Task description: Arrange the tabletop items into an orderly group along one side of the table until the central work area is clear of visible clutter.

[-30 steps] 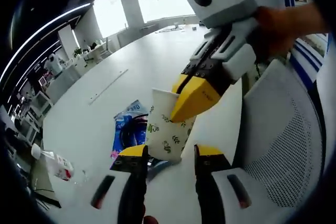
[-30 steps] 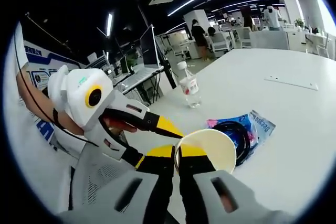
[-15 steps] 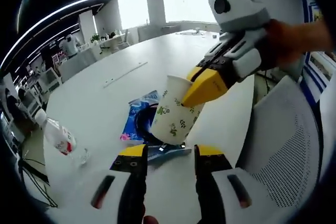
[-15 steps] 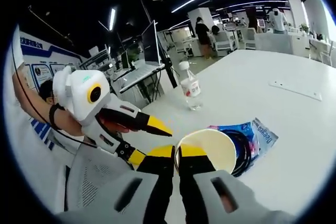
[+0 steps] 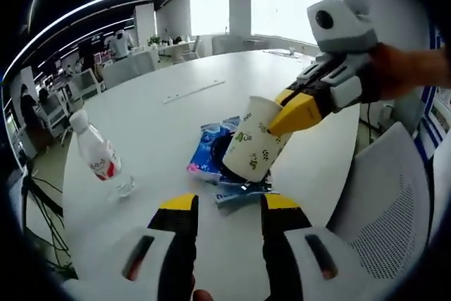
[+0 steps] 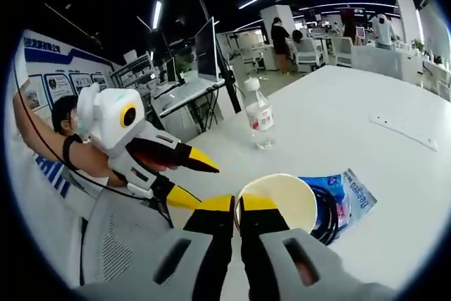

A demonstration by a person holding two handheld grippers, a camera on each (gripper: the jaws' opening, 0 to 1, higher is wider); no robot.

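Observation:
A paper cup [image 5: 255,149] with a green leaf print hangs tilted above the white table [image 5: 155,118], and my right gripper [image 5: 278,123] is shut on its rim, coming in from the right. In the right gripper view the cup's open mouth [image 6: 282,199] sits just past the pinched jaws of my right gripper [image 6: 237,206]. My left gripper [image 5: 229,206] is open with nothing between its jaws, short of the cup. From the right gripper view, my left gripper [image 6: 194,180] stands open to the left of the cup, apart from it.
A blue packet with a black cable coil [image 5: 210,160] lies under the cup. A small water bottle [image 5: 99,156] stands near the table's edge. A thin white strip [image 5: 194,89] lies farther off. A white mesh chair [image 5: 394,209] sits beside the table.
My left gripper has drawn back from the cup, so the gap between them has grown. The right gripper still holds the cup by the rim. The bottle now shows fully.

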